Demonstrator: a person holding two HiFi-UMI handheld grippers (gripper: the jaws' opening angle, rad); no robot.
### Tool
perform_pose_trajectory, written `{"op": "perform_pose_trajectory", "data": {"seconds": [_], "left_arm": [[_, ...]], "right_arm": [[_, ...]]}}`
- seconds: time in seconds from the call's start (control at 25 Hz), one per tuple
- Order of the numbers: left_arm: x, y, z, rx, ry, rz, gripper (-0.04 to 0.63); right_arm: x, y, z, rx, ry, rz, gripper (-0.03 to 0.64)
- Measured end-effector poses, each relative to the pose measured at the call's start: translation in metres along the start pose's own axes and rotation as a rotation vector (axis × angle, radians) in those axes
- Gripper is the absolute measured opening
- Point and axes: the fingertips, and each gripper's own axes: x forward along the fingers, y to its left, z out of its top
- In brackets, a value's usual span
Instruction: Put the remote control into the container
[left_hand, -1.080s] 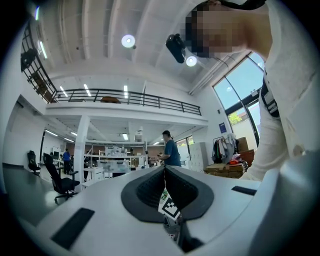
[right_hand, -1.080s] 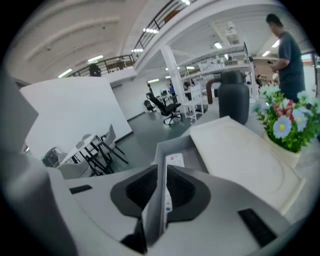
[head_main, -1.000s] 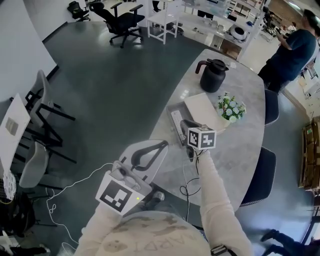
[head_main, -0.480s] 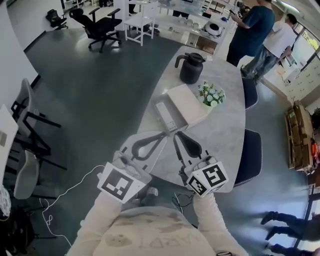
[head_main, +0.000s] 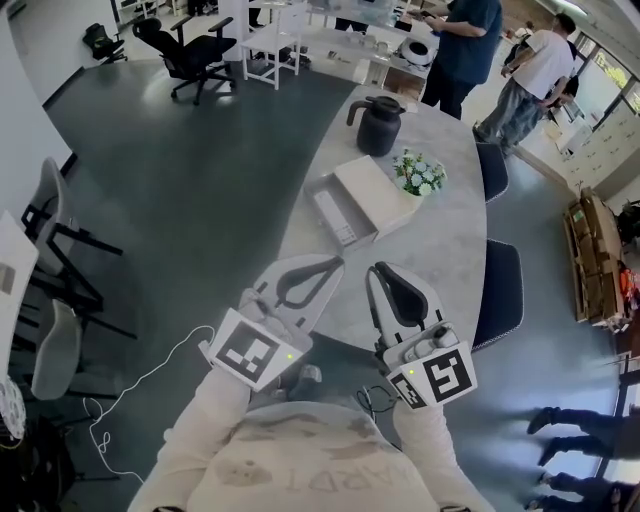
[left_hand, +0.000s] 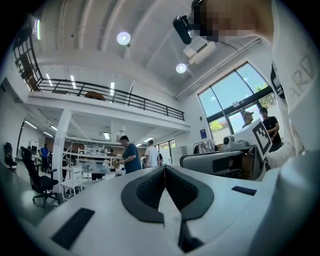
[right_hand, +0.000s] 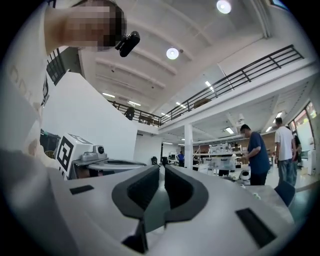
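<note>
We see the slim white remote control (head_main: 334, 218) lying lengthwise in the shallow grey rectangular container (head_main: 352, 212), pointing away from us, buttons indistinct. The left gripper (left_hand: 164, 171) and right gripper (right_hand: 161, 171) are clenched and empty.

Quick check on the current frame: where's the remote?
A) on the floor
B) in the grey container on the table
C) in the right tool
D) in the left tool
B: the remote control lies in the grey container beside the white box, and the left tool and right tool are both shut with nothing between their jaws.
</note>
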Motion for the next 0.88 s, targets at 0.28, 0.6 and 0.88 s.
{"op": "perform_pose_trajectory", "data": {"seconds": [0.28, 0.6, 0.88], "left_arm": [[-0.01, -0.006, 0.006, 0.005, -0.01, -0.016, 0.012], [-0.018, -0.002, 0.009, 0.009, -0.019, -0.011, 0.012], [-0.021, 0.002, 0.009, 0.012, -0.02, -0.003, 0.012]], "right_arm": [[0.0, 0.009, 0.008, 0.0, -0.012, -0.013, 0.04], [0.001, 0.017, 0.004, 0.01, -0.008, -0.012, 0.04], [0.003, 0.018, 0.005, 0.007, -0.01, -0.009, 0.04]]}}
